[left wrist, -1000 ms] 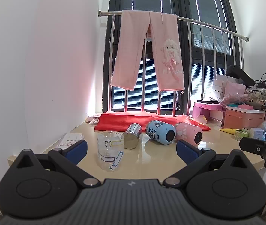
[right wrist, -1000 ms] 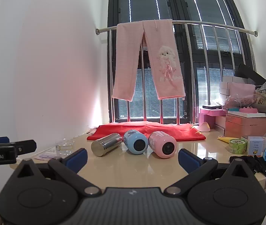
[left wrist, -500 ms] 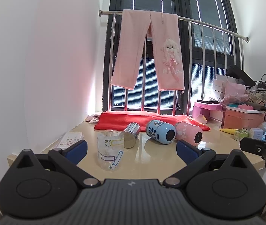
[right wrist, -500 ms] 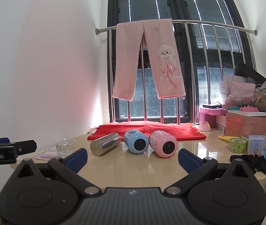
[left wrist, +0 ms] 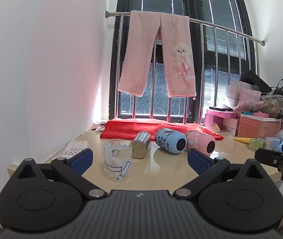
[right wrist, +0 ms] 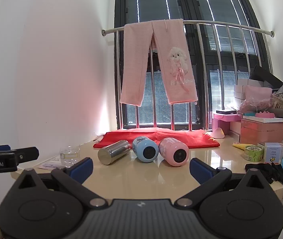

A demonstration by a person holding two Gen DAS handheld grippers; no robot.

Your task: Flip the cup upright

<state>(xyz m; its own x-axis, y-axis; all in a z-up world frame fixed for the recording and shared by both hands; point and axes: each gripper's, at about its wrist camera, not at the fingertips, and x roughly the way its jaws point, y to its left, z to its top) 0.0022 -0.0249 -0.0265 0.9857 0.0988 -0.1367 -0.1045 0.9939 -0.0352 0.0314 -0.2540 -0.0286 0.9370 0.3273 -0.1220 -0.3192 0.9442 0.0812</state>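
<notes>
While both tools hang wide open and hold nothing, left tool [left wrist: 139, 158] and right tool [right wrist: 140, 166], three cups lie on their sides on the bench [right wrist: 141, 177]: steel cup [right wrist: 113, 154], blue cup [right wrist: 145, 149], pink cup [right wrist: 173, 151].

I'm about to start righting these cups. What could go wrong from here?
The steel cup, blue cup and pink cup lie on their sides close together; nudging one may roll it into the next. The clear cup stands right in front of the open left gripper and may get knocked.
</notes>
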